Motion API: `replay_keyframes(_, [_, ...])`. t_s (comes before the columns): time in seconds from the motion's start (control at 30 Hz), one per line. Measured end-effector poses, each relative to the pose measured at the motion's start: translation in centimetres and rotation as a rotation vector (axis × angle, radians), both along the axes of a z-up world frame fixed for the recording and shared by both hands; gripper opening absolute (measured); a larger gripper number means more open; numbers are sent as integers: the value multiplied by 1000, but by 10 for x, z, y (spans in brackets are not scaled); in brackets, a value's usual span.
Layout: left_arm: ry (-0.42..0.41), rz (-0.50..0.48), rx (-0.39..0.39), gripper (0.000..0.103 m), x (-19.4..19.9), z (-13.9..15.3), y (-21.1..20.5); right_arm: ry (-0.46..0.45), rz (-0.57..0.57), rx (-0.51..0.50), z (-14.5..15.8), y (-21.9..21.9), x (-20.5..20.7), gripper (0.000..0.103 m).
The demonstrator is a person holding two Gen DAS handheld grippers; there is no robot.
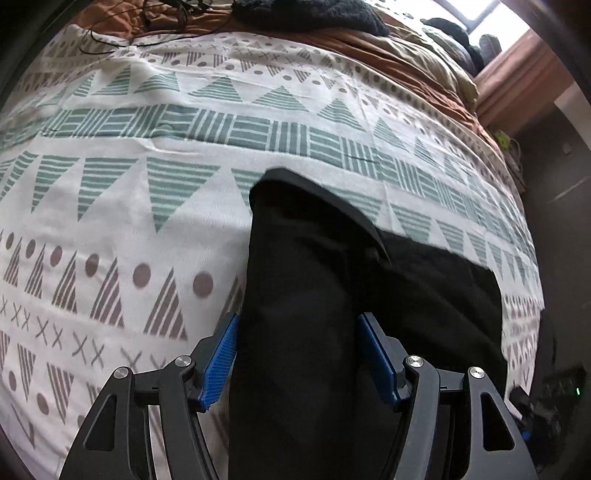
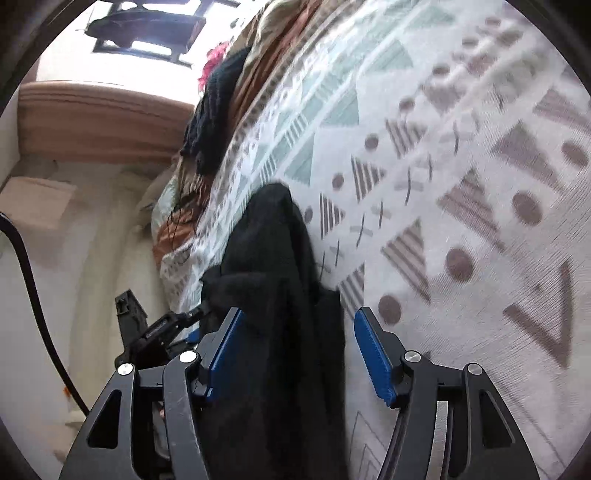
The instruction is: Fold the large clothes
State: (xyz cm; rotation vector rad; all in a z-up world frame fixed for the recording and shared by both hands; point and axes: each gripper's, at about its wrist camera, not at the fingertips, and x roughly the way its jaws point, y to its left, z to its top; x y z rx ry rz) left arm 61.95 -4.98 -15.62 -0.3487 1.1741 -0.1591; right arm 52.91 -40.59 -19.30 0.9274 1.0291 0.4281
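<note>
A black garment [image 1: 332,295] lies on the patterned bedspread [image 1: 147,206], one folded part reaching up the bed and the rest spreading right. My left gripper [image 1: 297,354] is open, its blue pads [image 1: 221,365] standing on either side of the black cloth without pinching it. In the right wrist view the same black garment [image 2: 280,280] lies bunched along the bed's edge. My right gripper [image 2: 295,350] is open, its blue pads [image 2: 373,358] apart, with the cloth between them. The other gripper's black body [image 2: 155,328] shows at the left beyond the cloth.
A white bedspread with teal and grey triangles covers the bed [image 2: 461,184]. Brown and tan bedding [image 1: 406,51] and dark clothes [image 1: 314,14] are piled at the head. Black cables [image 1: 140,26] lie at the far left. The bed's edge and the floor [image 1: 561,236] are at the right.
</note>
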Motion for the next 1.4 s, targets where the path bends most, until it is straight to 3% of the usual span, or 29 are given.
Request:
replay_keyframes(0.33, [26, -95, -41, 66, -38, 0, 10, 25, 147, 8, -14, 26, 9, 64])
replay_keyframes(0.47, [32, -96, -54, 66, -42, -4, 14, 34, 187, 60, -21, 34, 24, 64])
replay_keyframes(0.73, [70, -55, -149, 66, -30, -25, 13, 30, 222, 41, -19, 46, 34, 63])
replay_keyframes(0.8, [67, -41, -162, 65, -28, -26, 13, 30, 226, 34, -21, 46, 36, 54])
replay_keyframes(0.97, [53, -24, -146, 52, -30, -19, 9, 19, 223, 28, -21, 48, 36, 28])
replay_keyframes(1.07, [34, -25, -118, 46, -34, -9, 7, -34, 219, -1, -7, 50, 31, 20])
replay_keyframes(1.23, [-9, -28, -109, 36, -43, 8, 5, -79, 206, -3, 10, 52, 23, 16])
replay_keyframes(1.4, [-63, -23, -121, 33, -61, 35, 11, -150, 197, 1, 39, 51, 3, 16])
